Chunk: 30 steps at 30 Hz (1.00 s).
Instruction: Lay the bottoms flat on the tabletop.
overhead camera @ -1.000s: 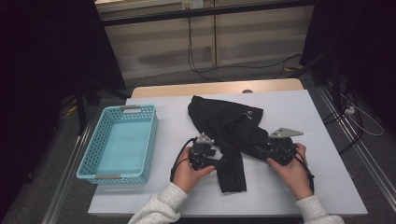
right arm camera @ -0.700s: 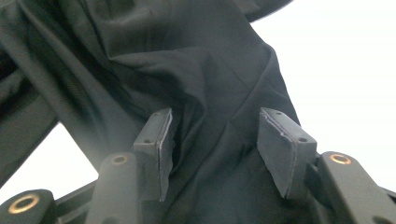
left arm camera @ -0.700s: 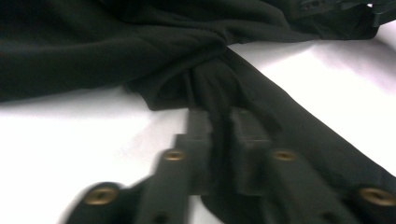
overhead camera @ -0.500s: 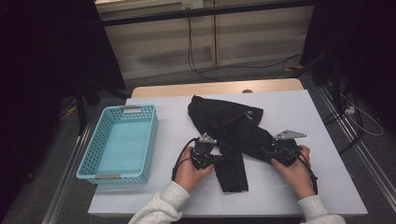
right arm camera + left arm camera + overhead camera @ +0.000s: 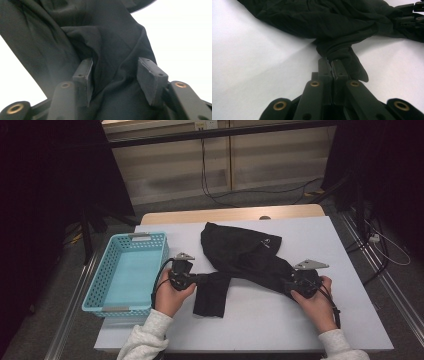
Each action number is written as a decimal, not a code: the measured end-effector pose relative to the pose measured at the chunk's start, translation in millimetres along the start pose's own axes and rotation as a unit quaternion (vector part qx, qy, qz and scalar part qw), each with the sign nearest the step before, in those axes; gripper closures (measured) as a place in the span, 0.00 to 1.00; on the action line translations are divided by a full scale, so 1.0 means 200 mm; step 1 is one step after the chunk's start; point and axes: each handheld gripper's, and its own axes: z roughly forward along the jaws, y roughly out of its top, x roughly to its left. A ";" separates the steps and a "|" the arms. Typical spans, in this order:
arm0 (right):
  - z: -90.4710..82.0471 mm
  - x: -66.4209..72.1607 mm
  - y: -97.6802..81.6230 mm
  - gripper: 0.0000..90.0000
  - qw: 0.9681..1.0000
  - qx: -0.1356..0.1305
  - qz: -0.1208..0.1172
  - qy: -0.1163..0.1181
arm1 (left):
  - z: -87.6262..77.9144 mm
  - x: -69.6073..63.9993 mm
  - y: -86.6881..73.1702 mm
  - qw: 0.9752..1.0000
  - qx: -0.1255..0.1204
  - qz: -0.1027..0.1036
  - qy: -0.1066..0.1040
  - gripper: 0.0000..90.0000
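So the crumpled black fabric garment (image 5: pixel 245 257) lies mid-bench, right of the light-blue perforated plastic basket (image 5: pixel 127 272); the left hand-held gripper (image 5: pixel 331 65) is clamped tight on a bunched fold. Right hand-held gripper (image 5: pixel 113 75) has its jaws spread wide over the cloth's far end.

Black garment (image 5: pixel 75 30) cut off at top and left, small white logo (image 5: pixel 265 244) unreadable

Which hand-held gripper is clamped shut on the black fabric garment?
The left hand-held gripper: its jaws pinch the black fabric garment. The right hand-held gripper stands open.
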 end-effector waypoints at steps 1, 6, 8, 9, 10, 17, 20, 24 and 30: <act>0.00 0.00 0.00 0.59 1.000 0.000 -0.001 -0.002 | 0.00 0.00 0.00 1.000 -0.003 -0.002 0.004 0.98; -0.01 -0.01 0.00 0.88 1.000 0.002 -0.017 -0.009 | -0.04 0.01 0.01 1.000 -0.005 0.001 0.010 0.98; -0.02 -0.03 -0.01 0.94 1.000 0.003 -0.018 -0.010 | -0.05 0.00 0.02 1.000 -0.011 0.006 0.015 0.98; -0.02 -0.03 -0.01 0.95 1.000 0.001 -0.011 -0.006 | -0.06 -0.01 0.03 1.000 -0.014 0.004 0.014 0.98; -0.02 -0.04 -0.01 0.95 1.000 0.001 -0.009 -0.006 | -0.07 -0.01 0.03 1.000 -0.009 0.012 0.014 0.98; -0.06 -0.08 -0.01 0.96 1.000 0.021 0.000 -0.013 | 0.02 -0.09 0.01 0.999 0.025 0.033 -0.003 0.98; -0.08 -0.10 -0.02 0.96 1.000 0.028 0.006 -0.014 | 0.07 -0.12 -0.01 0.999 0.037 0.034 -0.020 0.97; -0.09 -0.12 -0.02 0.91 0.999 0.031 0.010 -0.018 | 0.10 -0.14 -0.02 0.998 0.040 0.027 -0.041 0.93; -0.09 -0.05 0.03 0.74 1.000 0.011 -0.006 -0.003 | 0.03 -0.09 0.01 0.999 0.006 0.015 -0.029 0.71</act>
